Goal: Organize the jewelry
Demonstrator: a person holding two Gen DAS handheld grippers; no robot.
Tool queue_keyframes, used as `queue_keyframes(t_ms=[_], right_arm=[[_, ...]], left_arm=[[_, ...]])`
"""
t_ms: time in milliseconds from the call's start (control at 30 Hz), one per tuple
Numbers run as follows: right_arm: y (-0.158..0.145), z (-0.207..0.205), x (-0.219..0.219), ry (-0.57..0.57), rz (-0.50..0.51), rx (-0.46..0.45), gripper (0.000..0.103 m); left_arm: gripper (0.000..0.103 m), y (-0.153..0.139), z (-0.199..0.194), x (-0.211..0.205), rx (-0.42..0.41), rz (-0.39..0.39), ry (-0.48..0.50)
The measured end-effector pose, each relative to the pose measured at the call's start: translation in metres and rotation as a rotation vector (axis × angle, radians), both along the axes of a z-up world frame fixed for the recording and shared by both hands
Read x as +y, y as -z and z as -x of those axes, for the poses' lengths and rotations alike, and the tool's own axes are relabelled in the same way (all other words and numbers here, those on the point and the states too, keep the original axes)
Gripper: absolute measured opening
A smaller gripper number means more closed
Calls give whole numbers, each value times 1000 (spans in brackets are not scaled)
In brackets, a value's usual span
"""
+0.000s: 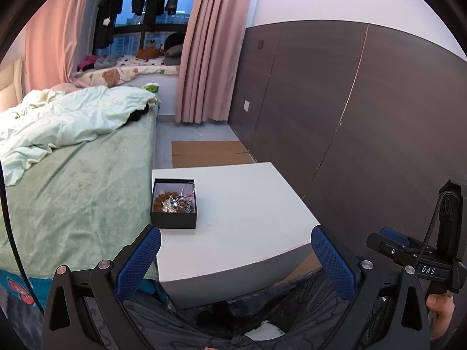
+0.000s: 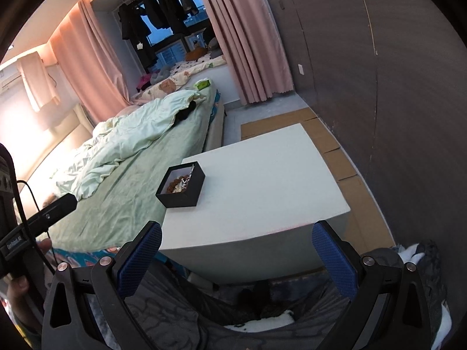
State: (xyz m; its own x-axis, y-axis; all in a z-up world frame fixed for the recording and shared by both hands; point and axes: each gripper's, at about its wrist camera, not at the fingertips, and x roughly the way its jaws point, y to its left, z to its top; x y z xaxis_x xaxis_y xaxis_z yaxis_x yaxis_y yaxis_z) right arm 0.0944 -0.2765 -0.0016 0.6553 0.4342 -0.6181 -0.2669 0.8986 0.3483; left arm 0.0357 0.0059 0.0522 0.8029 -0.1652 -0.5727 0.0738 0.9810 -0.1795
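Observation:
A small black box (image 1: 174, 215) stands near the left edge of a white table (image 1: 242, 204). It holds a brown bead bracelet (image 1: 163, 199) and silvery chains tangled together. The box also shows in the right wrist view (image 2: 186, 193), with the bracelet (image 2: 175, 185) partly hidden by its wall, on the table (image 2: 262, 180). My left gripper (image 1: 235, 258) is open and empty, held back from the table's near edge. My right gripper (image 2: 237, 258) is open and empty, also short of the near edge. The right gripper shows at the right of the left wrist view (image 1: 408, 250).
A bed (image 1: 73, 180) with a green cover and crumpled quilt lies against the table's left side. A dark panelled wall (image 1: 364, 116) runs along the right. Flat cardboard (image 1: 210, 153) lies on the floor beyond the table. Pink curtains (image 1: 204, 52) hang at the back.

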Motion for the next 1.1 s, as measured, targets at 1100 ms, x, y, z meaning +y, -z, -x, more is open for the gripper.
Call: queue_keyframes(t_ms=[1100], right_arm=[[2,9,-16,39,-9,-7,103]], left_arm=[[103,-10,6,-9,-19,-16,24]])
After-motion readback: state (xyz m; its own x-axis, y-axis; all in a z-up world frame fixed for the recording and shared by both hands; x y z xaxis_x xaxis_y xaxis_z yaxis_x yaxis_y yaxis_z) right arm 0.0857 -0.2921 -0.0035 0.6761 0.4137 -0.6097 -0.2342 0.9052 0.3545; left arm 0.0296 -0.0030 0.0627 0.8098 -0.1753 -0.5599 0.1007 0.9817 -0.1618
